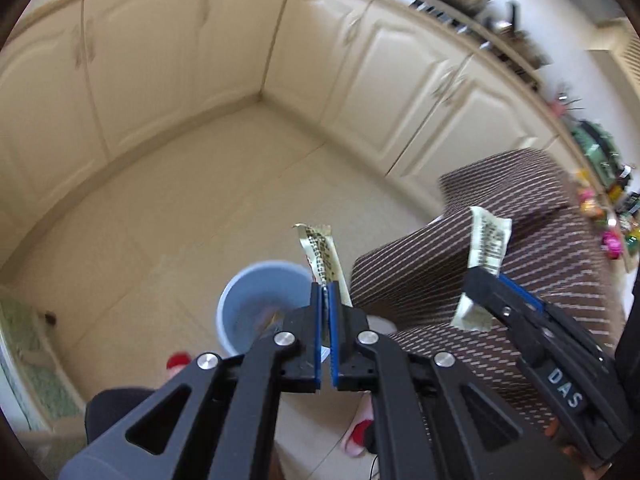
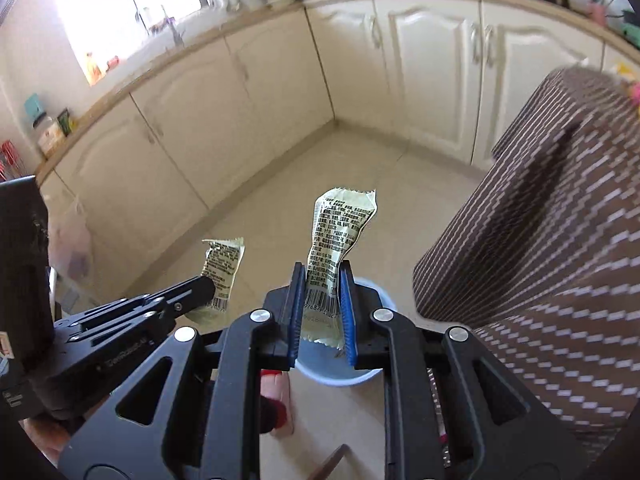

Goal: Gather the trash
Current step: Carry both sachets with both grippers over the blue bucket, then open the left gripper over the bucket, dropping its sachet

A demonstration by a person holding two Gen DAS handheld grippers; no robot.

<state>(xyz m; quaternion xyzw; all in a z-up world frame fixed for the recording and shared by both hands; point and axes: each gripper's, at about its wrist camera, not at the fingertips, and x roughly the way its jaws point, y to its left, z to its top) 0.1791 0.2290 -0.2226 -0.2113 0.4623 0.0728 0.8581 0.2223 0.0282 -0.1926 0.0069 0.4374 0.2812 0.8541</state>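
Note:
My left gripper (image 1: 329, 288) is shut on a pale yellow-green printed snack wrapper (image 1: 322, 254) that sticks up past its blue pads. Just beyond and below it a light blue bin (image 1: 256, 304) stands open on the floor. At the right of the left wrist view, my right gripper (image 1: 480, 280) holds a second wrapper (image 1: 488, 240). In the right wrist view, the right gripper (image 2: 322, 270) is shut on that crumpled wrapper (image 2: 340, 232), directly above the blue bin (image 2: 352, 376). The left gripper (image 2: 204, 286) with its wrapper (image 2: 222, 264) shows at the left.
A table under a brown striped cloth (image 1: 520, 260) (image 2: 560, 240) stands close on the right. Cream kitchen cabinets (image 2: 248, 92) line the corner beyond the tiled floor (image 1: 180, 220). A red and white slipper (image 1: 178, 360) is on the floor by the bin.

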